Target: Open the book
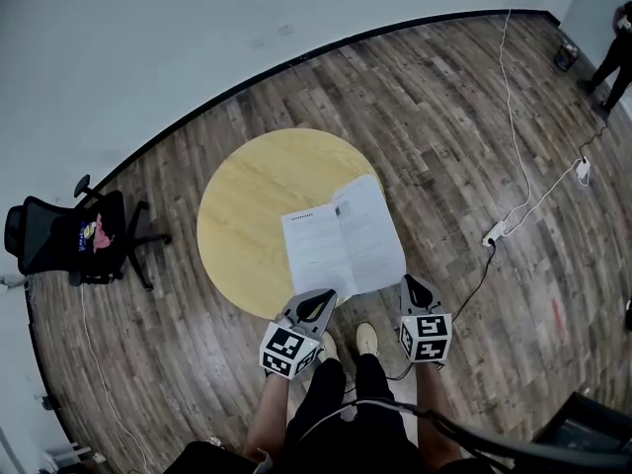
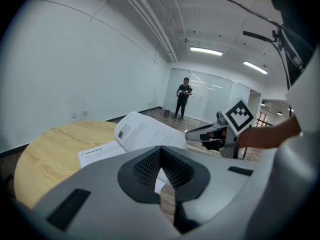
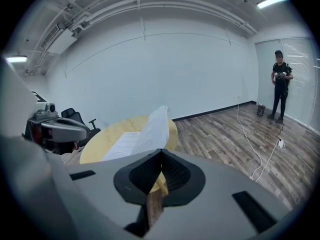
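the book (image 1: 344, 237) lies open on the round worktop (image 1: 242, 181), just ahead of the left claw (image 1: 318, 302) and ahead and to the left of the right claw (image 1: 412, 287); its left page is flat, while the page nearer the right claw stands lifted and curved, and it seems to reach past the worktop's rim; both claws are closed, the tips together, and each one holds nothing; the left claw is almost at the book's near corner, and the right claw is beside the worktop, above the floor; the opening looks done, i judge; the risk is that the raised page falls back because nothing presses it, or a push from the left claw slides the overhanging book off the rim.
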